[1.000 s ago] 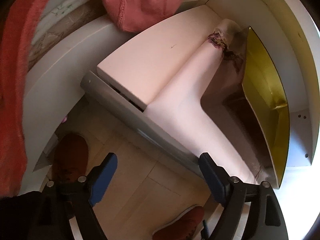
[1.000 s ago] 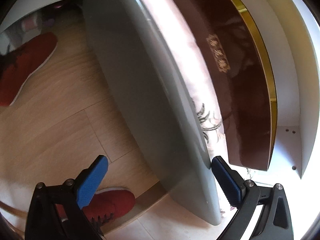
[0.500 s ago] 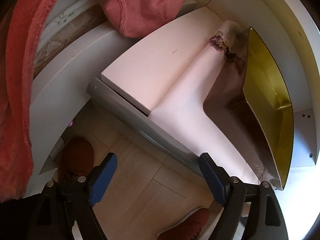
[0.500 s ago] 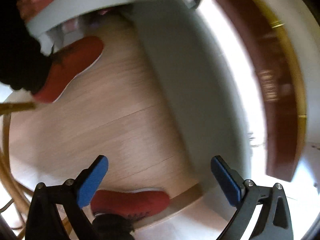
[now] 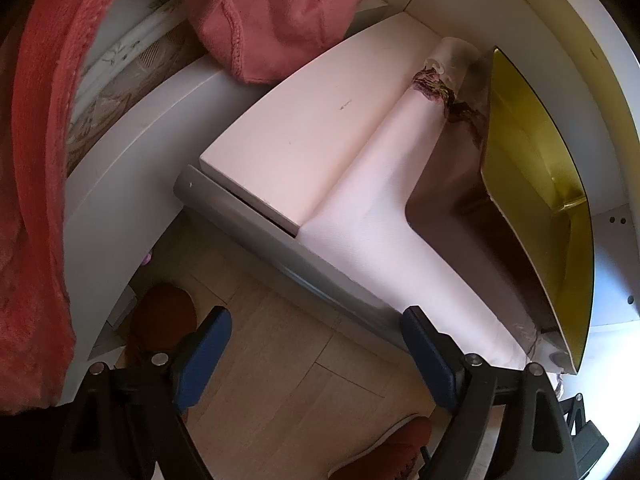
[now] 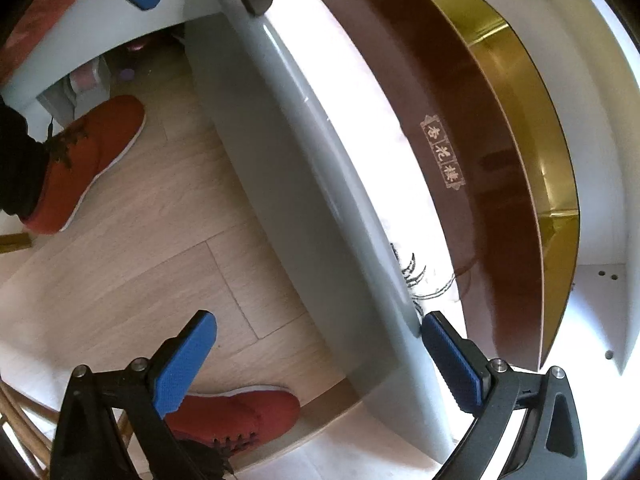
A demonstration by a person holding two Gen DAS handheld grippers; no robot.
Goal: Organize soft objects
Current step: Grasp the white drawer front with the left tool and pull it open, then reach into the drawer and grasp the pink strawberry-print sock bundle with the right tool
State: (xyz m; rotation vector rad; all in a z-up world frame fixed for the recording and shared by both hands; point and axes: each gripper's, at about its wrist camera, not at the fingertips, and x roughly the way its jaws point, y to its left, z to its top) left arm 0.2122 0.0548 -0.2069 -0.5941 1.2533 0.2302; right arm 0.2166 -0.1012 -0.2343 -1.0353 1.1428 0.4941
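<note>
**Image quality: harsh light right, dim left**

Both views sharp, no motion blur. Heavy fisheye bending with black vignette in the corners. Right wrist: pale cloth [image 6: 360, 92] and white shelf wall [image 6: 600, 304] blown out, glare streak on grey drawer front [image 6: 296, 184]. Left wrist: dimmer, warm cast; lower right edge overexposed, red fabric [image 5: 32, 200] shadowed at left. Gold box lining [image 5: 532, 176] reflects brightly.

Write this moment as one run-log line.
left claw: open, empty | right claw: open, empty | pink towel: on shelf, ungrasped | white cloth: in drawer
</note>
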